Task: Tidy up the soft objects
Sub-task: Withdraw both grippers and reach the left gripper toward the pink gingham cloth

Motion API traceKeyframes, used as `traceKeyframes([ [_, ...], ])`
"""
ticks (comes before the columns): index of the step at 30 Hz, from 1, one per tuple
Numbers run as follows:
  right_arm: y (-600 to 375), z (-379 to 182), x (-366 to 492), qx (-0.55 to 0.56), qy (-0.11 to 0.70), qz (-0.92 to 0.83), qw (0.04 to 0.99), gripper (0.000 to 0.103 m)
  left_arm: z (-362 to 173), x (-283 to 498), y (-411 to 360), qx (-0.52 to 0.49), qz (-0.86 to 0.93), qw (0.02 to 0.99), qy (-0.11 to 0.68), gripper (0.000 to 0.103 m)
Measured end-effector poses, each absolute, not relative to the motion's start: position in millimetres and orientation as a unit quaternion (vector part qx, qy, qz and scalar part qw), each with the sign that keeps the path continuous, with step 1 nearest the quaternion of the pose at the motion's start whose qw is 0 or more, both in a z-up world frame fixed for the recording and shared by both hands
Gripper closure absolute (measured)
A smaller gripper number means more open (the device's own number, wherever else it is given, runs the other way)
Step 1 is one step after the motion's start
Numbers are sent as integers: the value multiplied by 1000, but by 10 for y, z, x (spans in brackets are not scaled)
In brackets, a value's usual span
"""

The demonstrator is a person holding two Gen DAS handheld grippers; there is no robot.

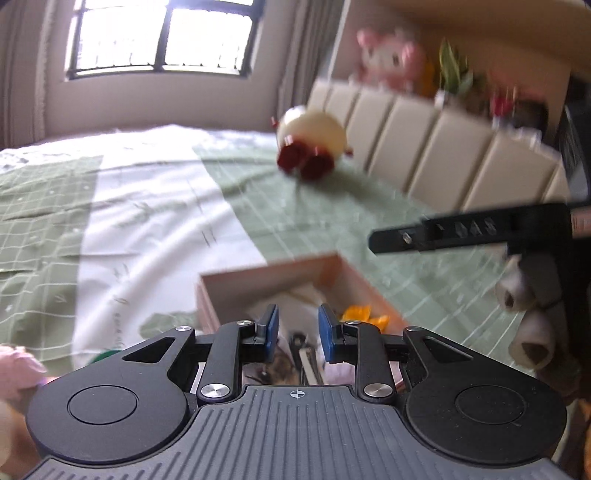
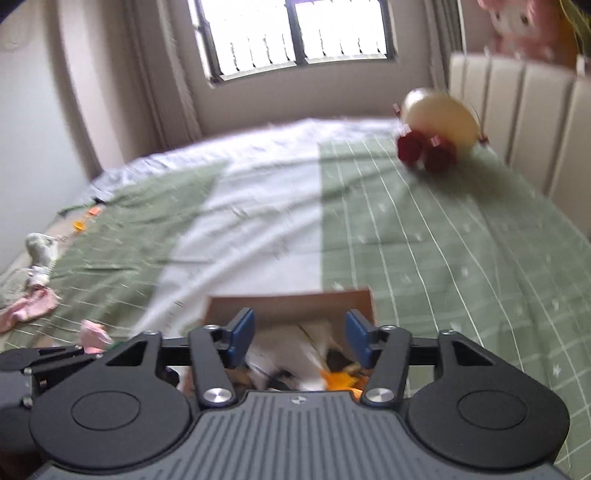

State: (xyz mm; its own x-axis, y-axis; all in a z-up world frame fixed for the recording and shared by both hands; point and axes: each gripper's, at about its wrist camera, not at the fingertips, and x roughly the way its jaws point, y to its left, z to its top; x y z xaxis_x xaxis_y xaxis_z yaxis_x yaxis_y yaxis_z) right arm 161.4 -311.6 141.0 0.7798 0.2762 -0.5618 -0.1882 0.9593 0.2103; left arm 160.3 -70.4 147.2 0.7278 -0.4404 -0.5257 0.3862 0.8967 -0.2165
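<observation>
An open cardboard box [image 1: 266, 277] lies on the bed just ahead of both grippers, with soft toys inside, among them an orange piece [image 1: 364, 315]. My left gripper [image 1: 298, 328] hovers over the box's near side, open, nothing between its blue pads. In the right wrist view the same box [image 2: 291, 304] holds a white plush [image 2: 295, 350] and orange bits. My right gripper [image 2: 299, 334] stands open above them, its pads clear of the plush. A cream plush with dark red feet [image 1: 312, 140] lies near the headboard. Grey-white plush limbs [image 1: 524, 291] show under a black gripper part at the right edge.
Green and white bedding [image 2: 424, 229] covers the bed. A padded cream headboard [image 1: 443, 147] runs along the right, with a pink plush [image 1: 388, 59] on the ledge behind it. Pink and grey cloth pieces [image 2: 33, 306] lie at the bed's left edge. A window [image 2: 295, 33] is at the far wall.
</observation>
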Motion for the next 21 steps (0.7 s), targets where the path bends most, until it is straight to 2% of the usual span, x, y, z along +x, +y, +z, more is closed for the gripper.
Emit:
traceKeyframes([
  [4, -2916, 1635, 1462, 40, 277, 111, 954, 40, 1705, 1432, -254, -59, -206, 938, 271, 76],
  [9, -2594, 1786, 1430, 39, 263, 94, 959, 39, 1785, 1263, 429, -77, -145, 951, 261, 77],
  [17, -1690, 1706, 1402, -12, 303, 172, 937, 39, 1350, 716, 1212, -86, -68, 954, 280, 77],
  [21, -1314, 1583, 1388, -25, 339, 211, 916, 39, 1243, 598, 1506, -112, -58, 956, 264, 77],
])
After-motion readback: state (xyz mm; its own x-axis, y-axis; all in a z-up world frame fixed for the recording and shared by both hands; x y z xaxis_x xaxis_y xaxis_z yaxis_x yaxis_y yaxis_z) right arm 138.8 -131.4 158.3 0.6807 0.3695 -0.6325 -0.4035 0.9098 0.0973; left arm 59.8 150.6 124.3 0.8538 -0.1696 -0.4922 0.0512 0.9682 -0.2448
